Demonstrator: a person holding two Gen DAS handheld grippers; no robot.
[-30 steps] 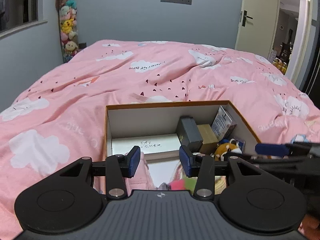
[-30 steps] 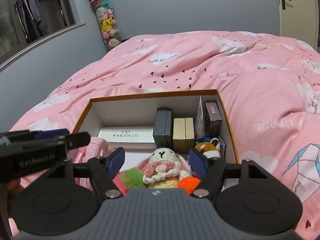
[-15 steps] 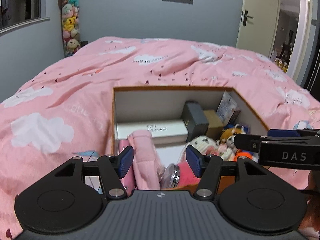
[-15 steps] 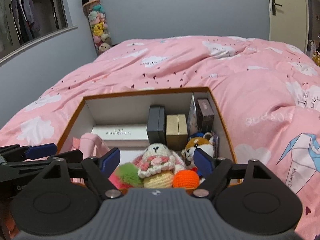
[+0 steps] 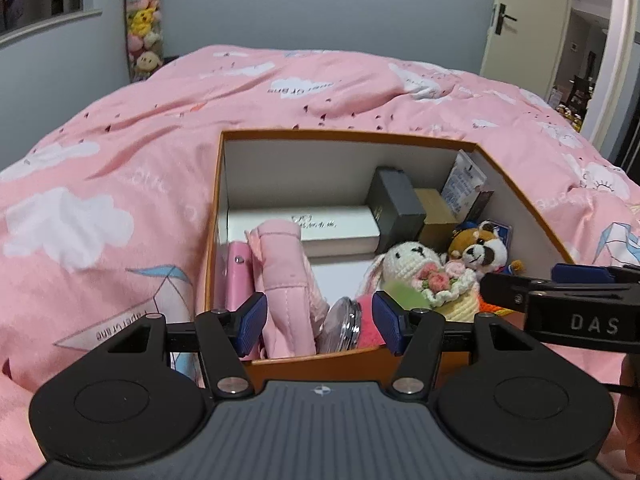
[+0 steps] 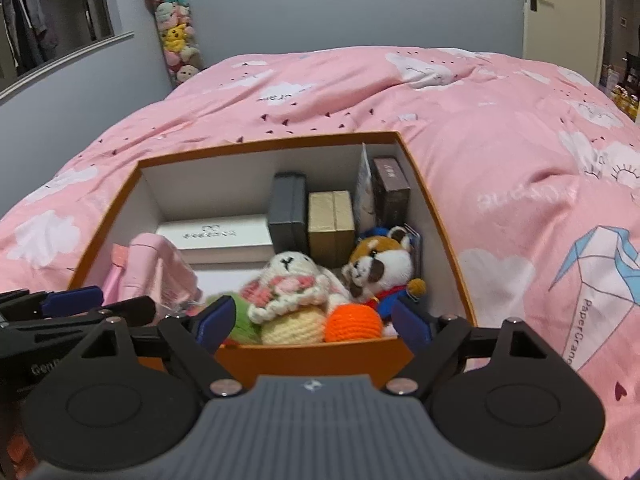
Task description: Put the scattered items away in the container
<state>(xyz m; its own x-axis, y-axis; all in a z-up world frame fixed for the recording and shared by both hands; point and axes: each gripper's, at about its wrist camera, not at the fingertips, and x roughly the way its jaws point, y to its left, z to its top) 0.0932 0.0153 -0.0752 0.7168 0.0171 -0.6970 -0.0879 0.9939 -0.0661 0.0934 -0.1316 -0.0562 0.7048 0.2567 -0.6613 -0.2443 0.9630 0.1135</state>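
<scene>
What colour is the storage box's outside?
Orange outside, white inside; the storage box shows best in the right wrist view.

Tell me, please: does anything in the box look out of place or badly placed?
Nothing is spilled or damaged. Only the crochet rabbit lies tilted on the toys at the near wall of the orange box, not settled flat.

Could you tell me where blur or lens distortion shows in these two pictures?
Left wrist view: the green tuft beside the crochet bunny is smeared, and the door frame bows. Right wrist view: the bunny's flower collar is soft; the window ledge curves.
</scene>
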